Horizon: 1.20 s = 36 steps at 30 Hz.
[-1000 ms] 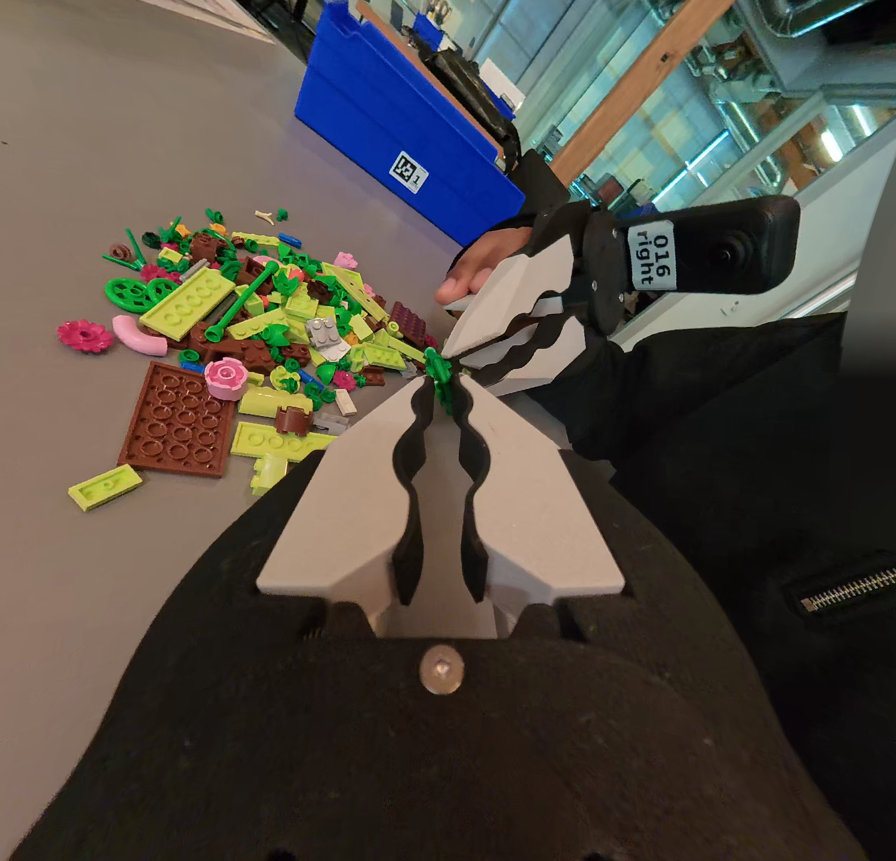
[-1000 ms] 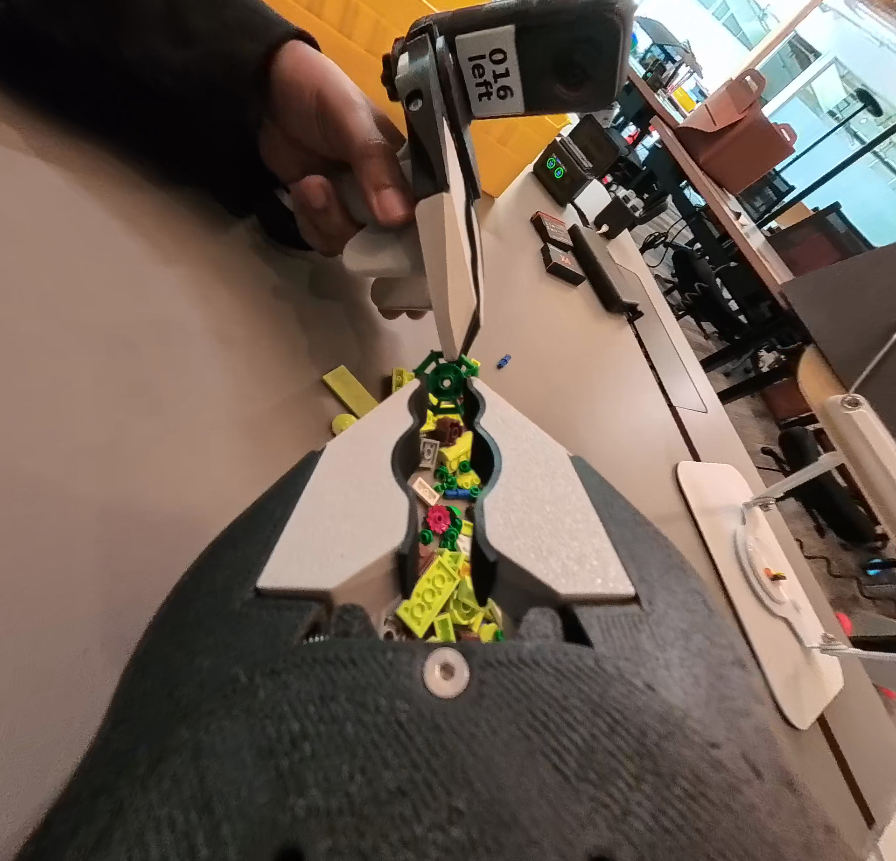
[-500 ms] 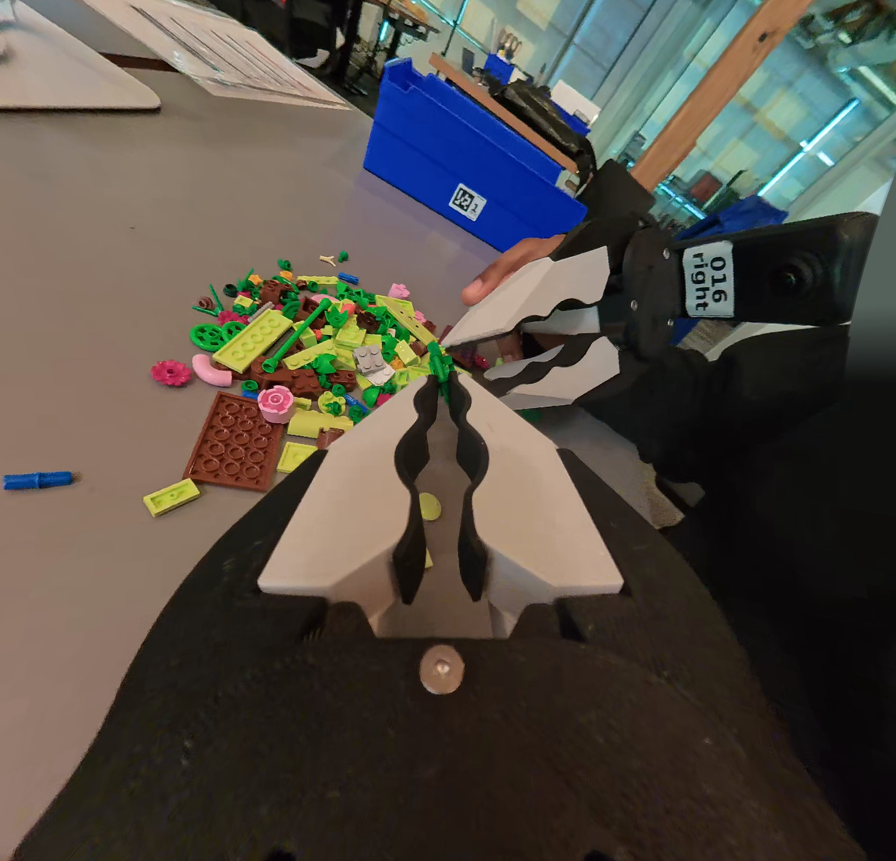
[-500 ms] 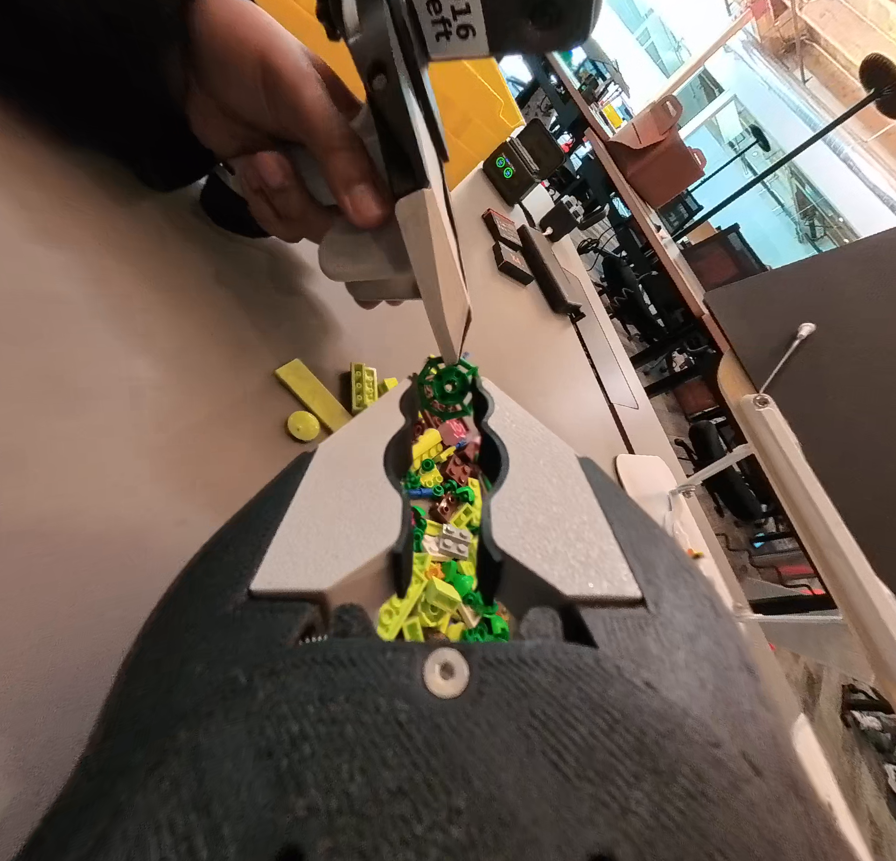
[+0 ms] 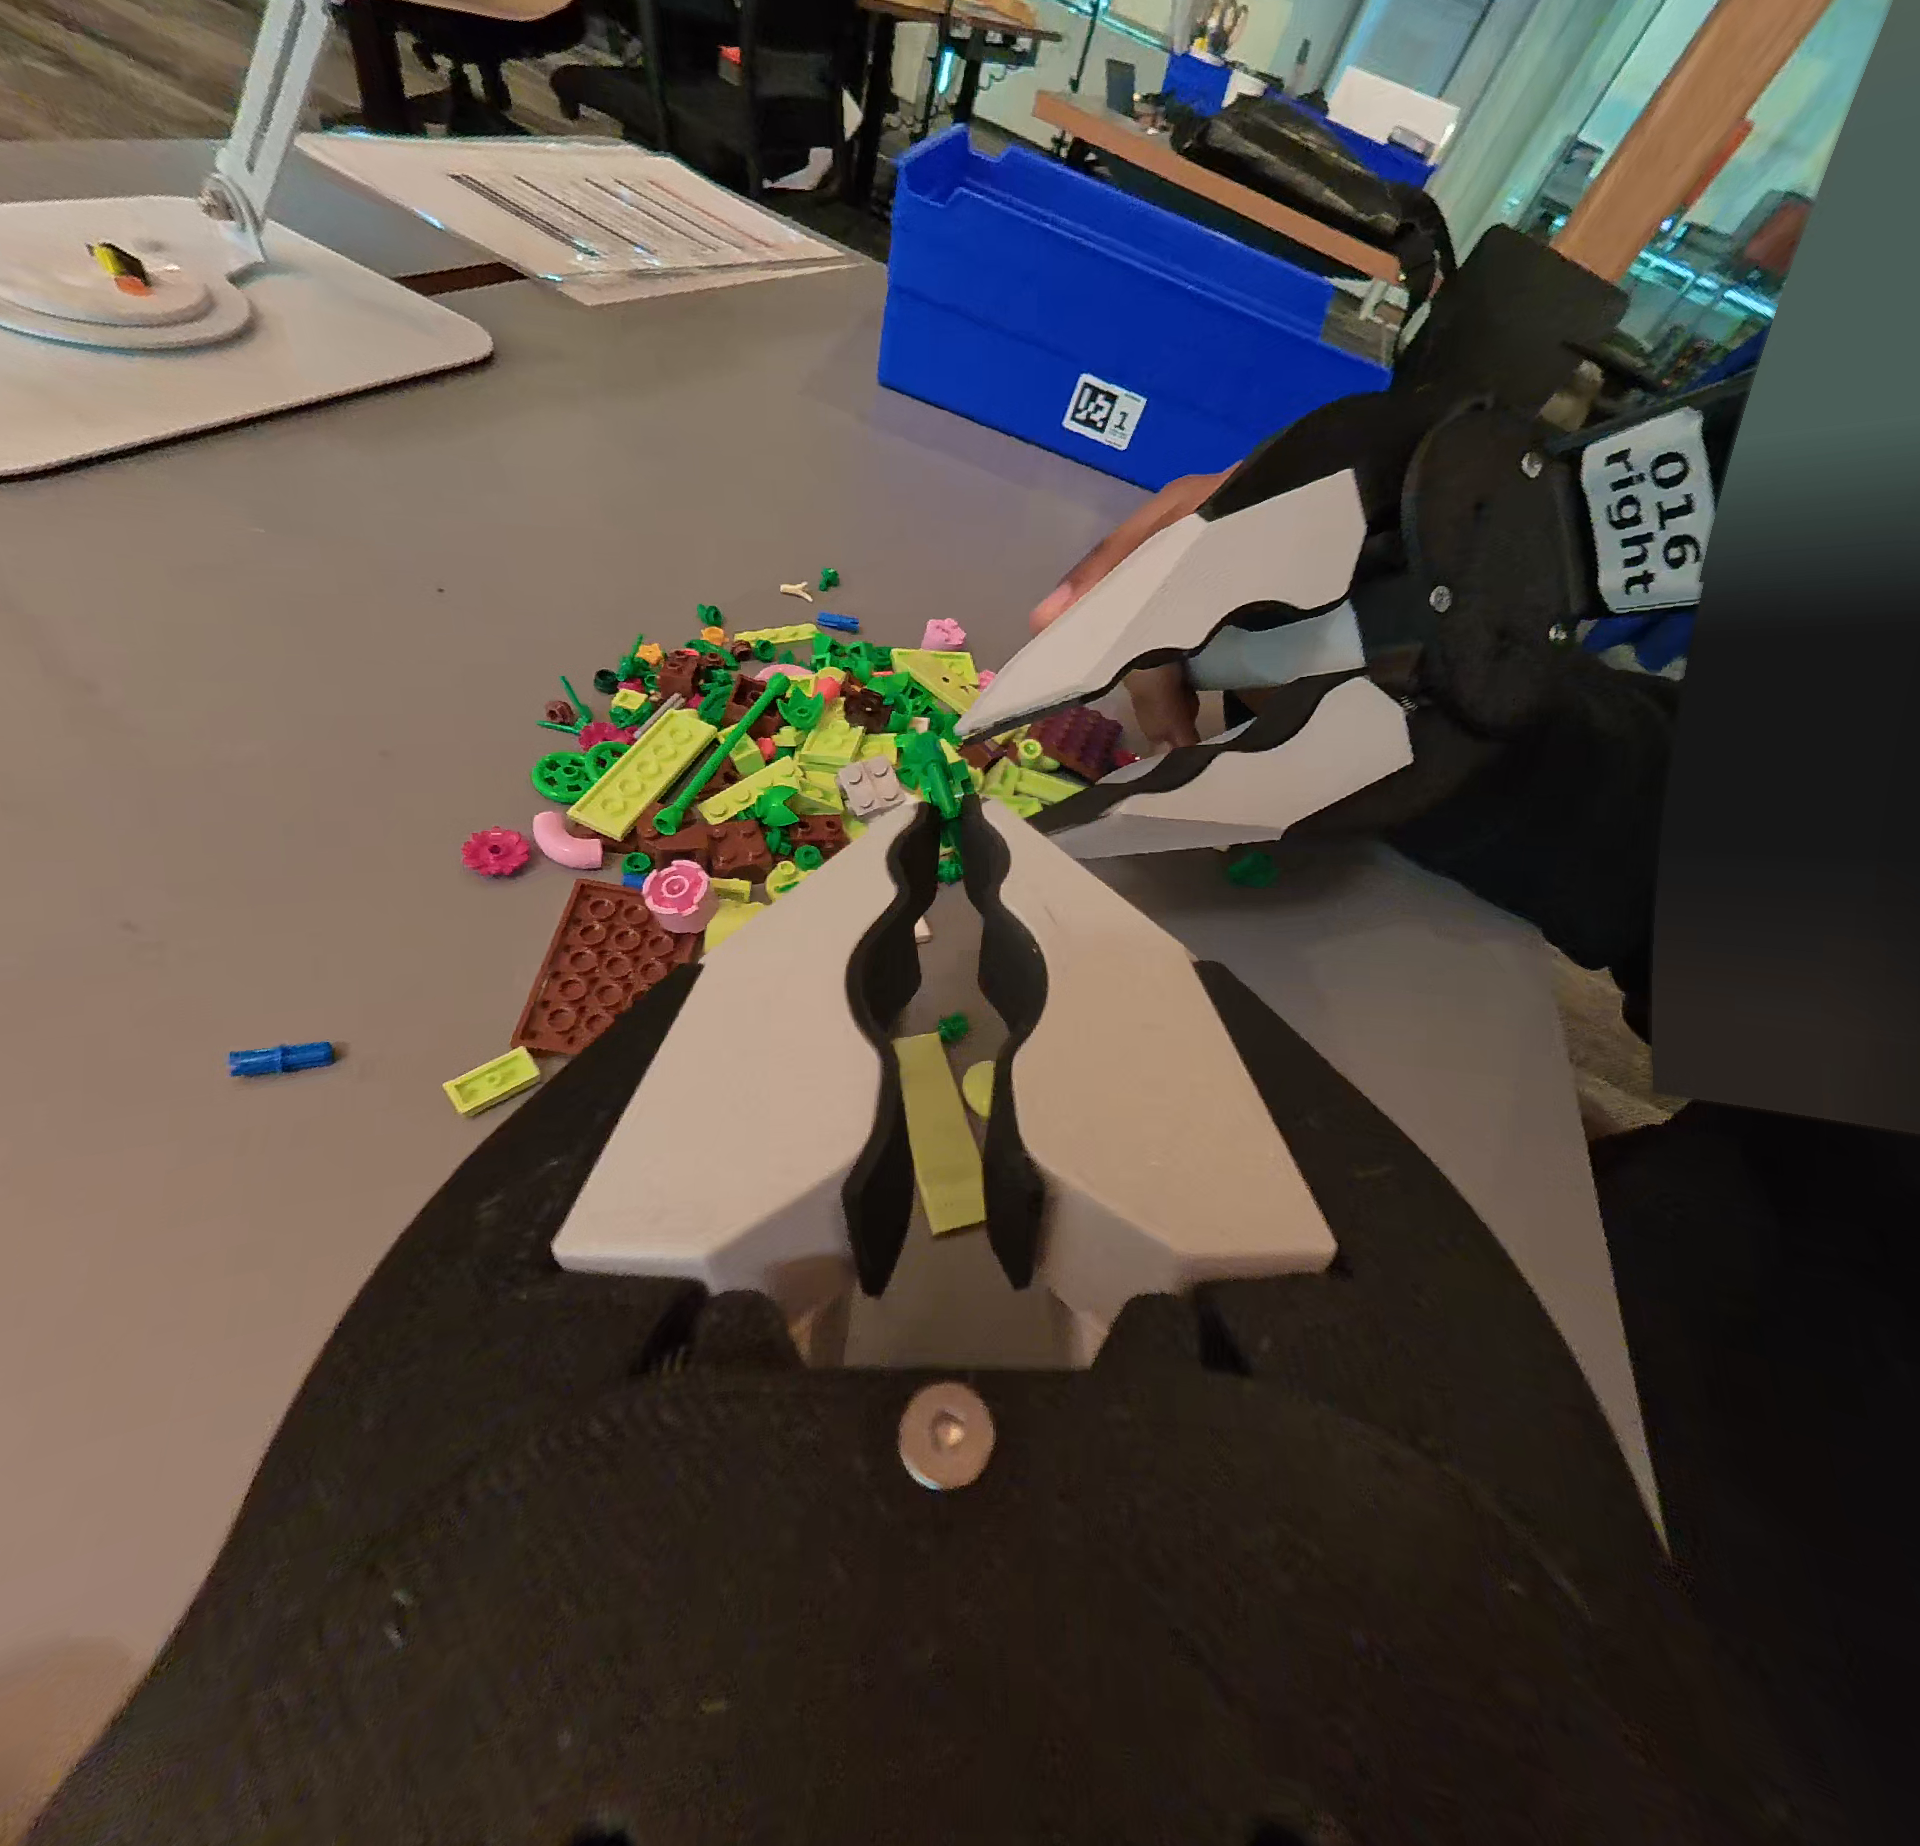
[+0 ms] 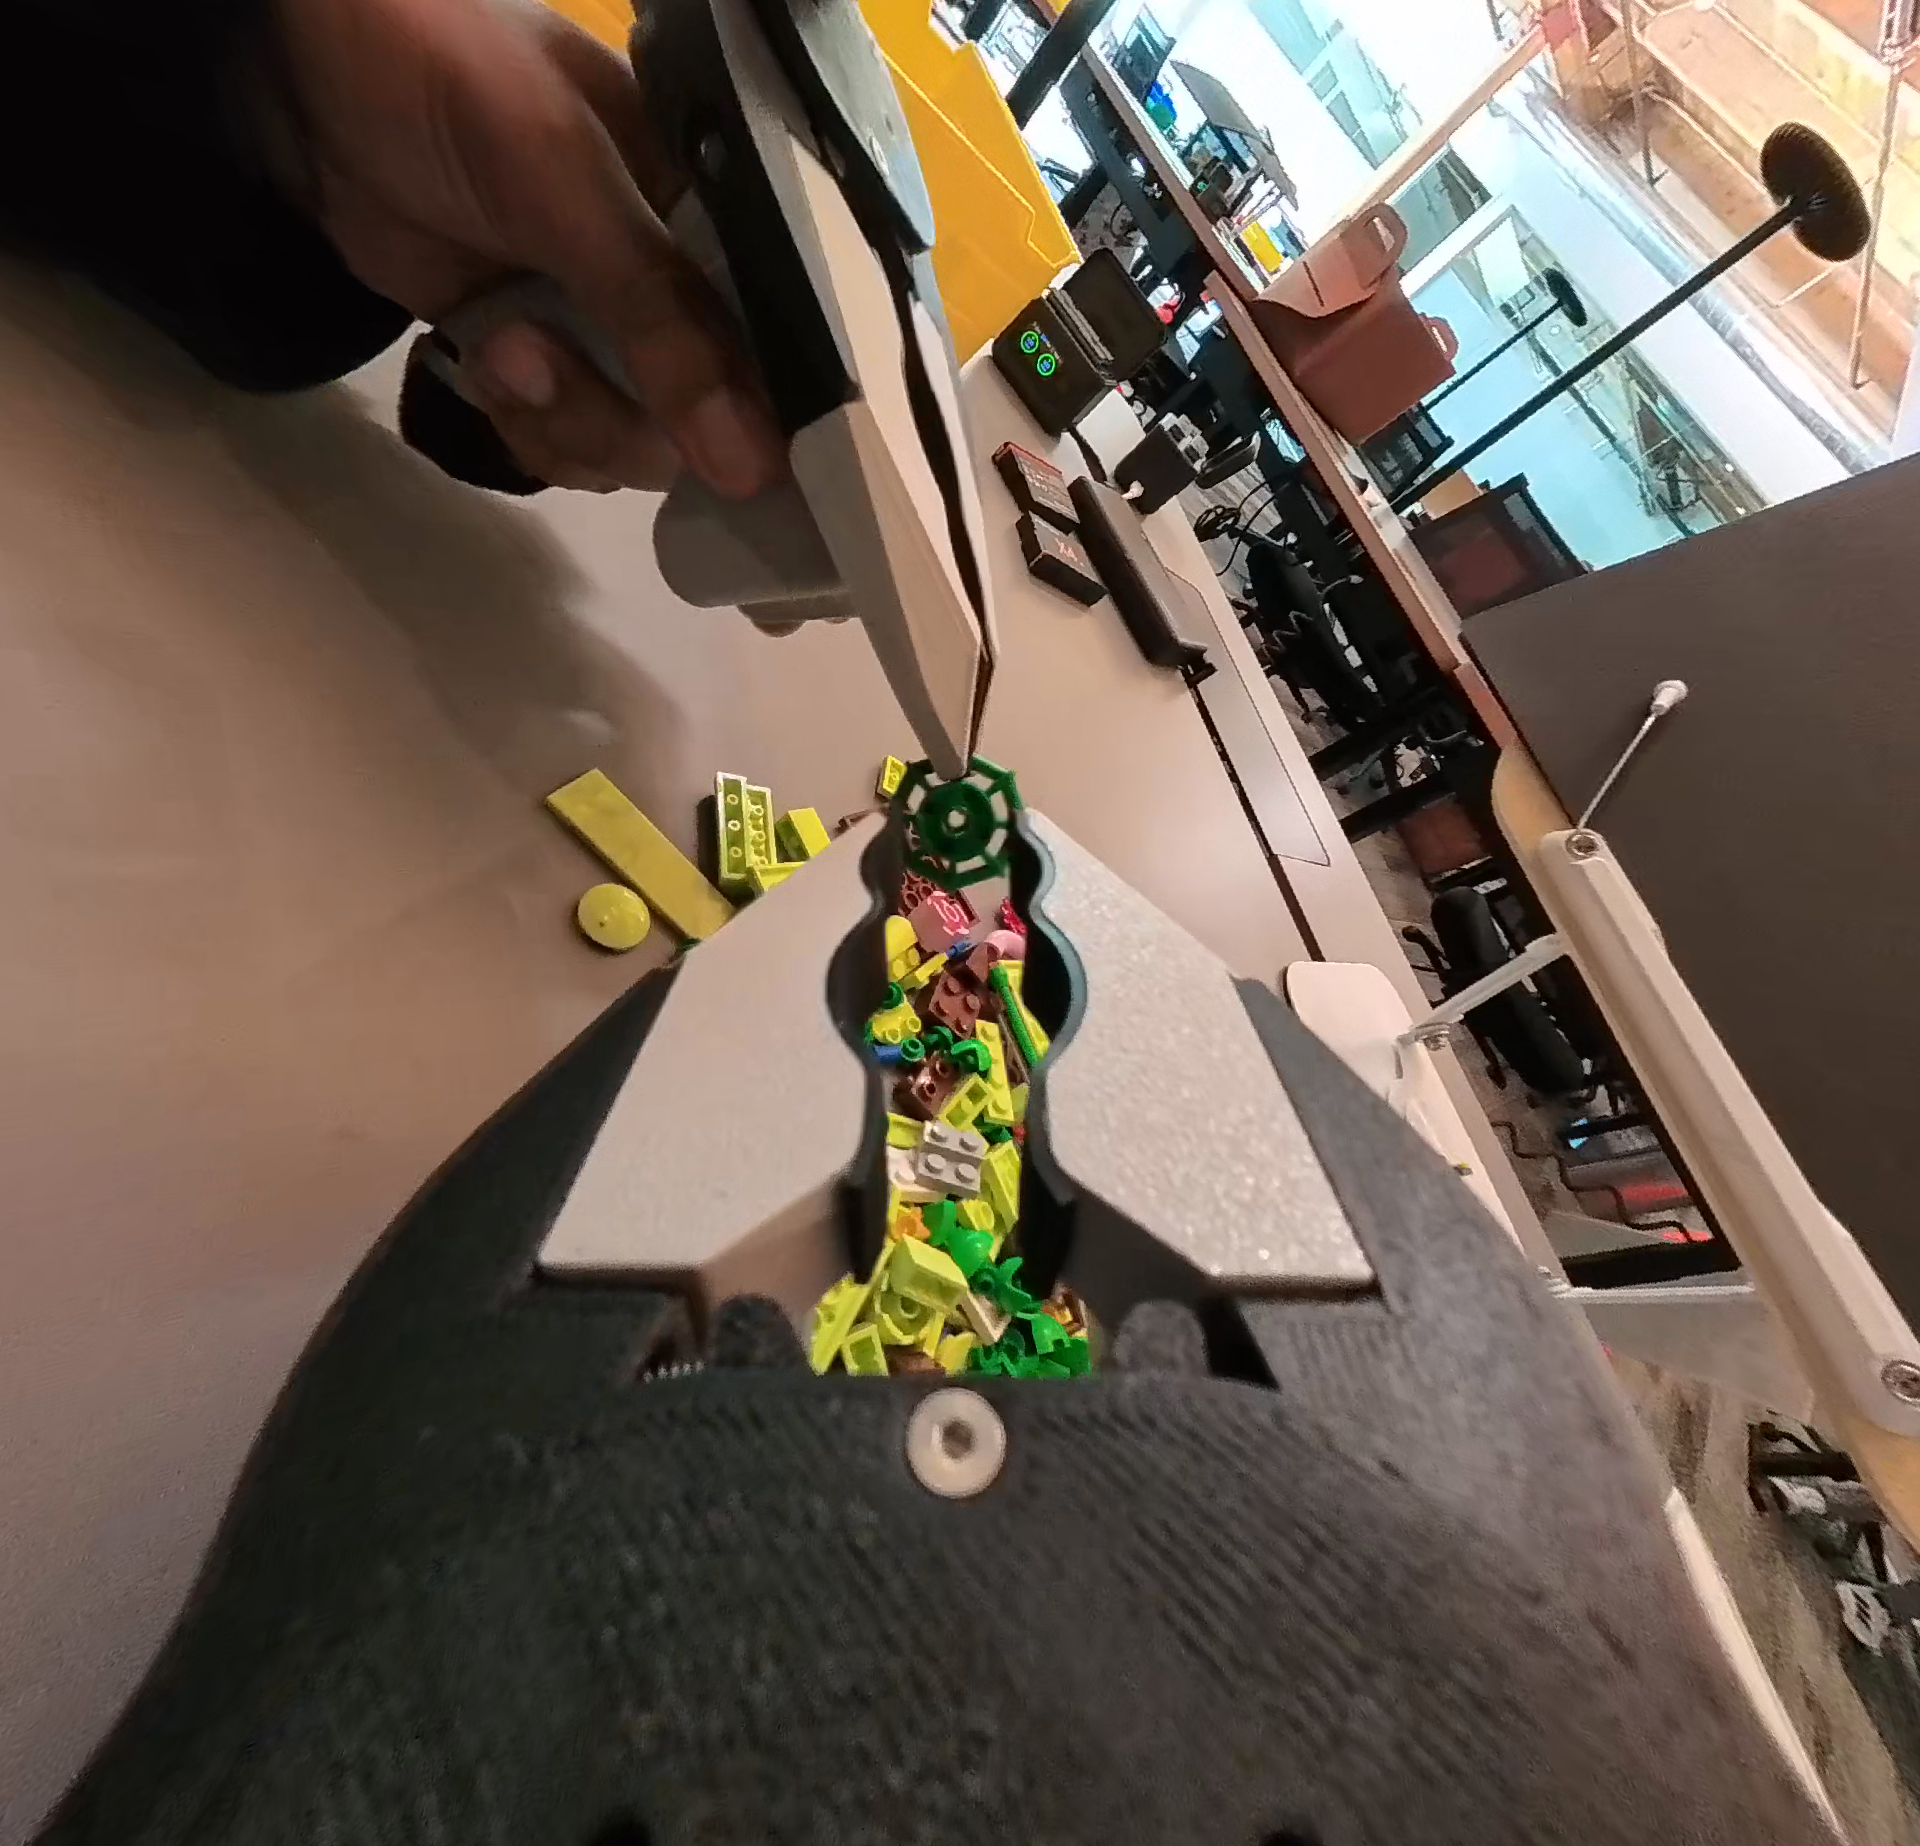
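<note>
My left gripper point(image 5: 940, 809) is shut on the rim of a small dark green wheel-shaped piece point(image 5: 935, 773), held edge-on above the grey table point(image 5: 312, 653). In the right wrist view the wheel point(image 6: 954, 820) faces the camera, and my right gripper point(image 6: 956, 838) has a fingertip against each side of it. The left gripper point(image 6: 961, 747) comes down from above and pinches its top. The right gripper point(image 5: 1003, 778) comes in from the right. A pile of lime, green, brown and pink bricks point(image 5: 748, 757) lies just beyond and shows between my right fingers point(image 6: 945, 1121).
A blue bin point(image 5: 1091, 342), a white stand base point(image 5: 208, 342) and a paper sheet point(image 5: 623, 217) stand at the back. A brown plate point(image 5: 603, 965), a blue pin point(image 5: 281, 1058) and a long lime plate point(image 5: 940, 1131) lie loose. A yellow bin point(image 6: 966, 134) and black devices point(image 6: 1081, 352) are farther off. My two grippers' fingertips are within a few centimetres of each other. The long lime plate point(image 5: 940, 1131) is about equally far from each gripper, around 8 cm. My right wrist view point(image 6: 642, 855) looks at it from another angle.
Both grippers have swung together with the green wheel still between them. The left view has tilted up, and the white stand base and sheet have come into it.
</note>
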Available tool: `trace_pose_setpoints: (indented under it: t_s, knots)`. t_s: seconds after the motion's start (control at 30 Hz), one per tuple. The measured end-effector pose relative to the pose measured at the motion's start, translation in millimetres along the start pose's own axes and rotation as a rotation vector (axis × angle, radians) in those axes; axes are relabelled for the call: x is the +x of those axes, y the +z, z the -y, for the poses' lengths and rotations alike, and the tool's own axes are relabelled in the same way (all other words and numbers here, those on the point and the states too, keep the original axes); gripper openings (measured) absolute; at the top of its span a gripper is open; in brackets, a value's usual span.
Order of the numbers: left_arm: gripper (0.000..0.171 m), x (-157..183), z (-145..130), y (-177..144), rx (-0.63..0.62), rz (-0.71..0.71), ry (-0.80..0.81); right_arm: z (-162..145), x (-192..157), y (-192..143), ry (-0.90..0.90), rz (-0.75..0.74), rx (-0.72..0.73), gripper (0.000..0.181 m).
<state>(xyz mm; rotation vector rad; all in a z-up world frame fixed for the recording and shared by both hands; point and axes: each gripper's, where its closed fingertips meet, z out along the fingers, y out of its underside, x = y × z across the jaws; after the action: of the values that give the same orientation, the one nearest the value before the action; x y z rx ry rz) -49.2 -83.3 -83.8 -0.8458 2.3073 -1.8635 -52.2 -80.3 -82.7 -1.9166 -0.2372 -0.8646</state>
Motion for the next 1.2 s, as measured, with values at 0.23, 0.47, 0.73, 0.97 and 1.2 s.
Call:
trace_pose_setpoints:
  t_s: [0.23,0.47,0.73,0.97,1.2]
  knots:
    - [0.001,3,3,2,0.042,-0.028,-0.068,0,0,-1,0.005,0.002,0.000,0.012]
    - [0.001,0,-5,5,-0.011,0.049,0.014,-6,-6,3,-0.083,0.001,-0.055,0.012]
    - [0.000,6,-7,4,-0.028,-0.008,-0.027,-6,-10,-1,-0.187,0.009,-0.063,0.012]
    - [0.000,8,-10,4,-0.050,-0.008,-0.013,-11,-13,1,-0.304,-0.026,-0.185,0.011]
    - [0.000,7,-7,3,-0.043,0.042,0.026,-9,-12,0,-0.298,-0.059,-0.227,0.011]
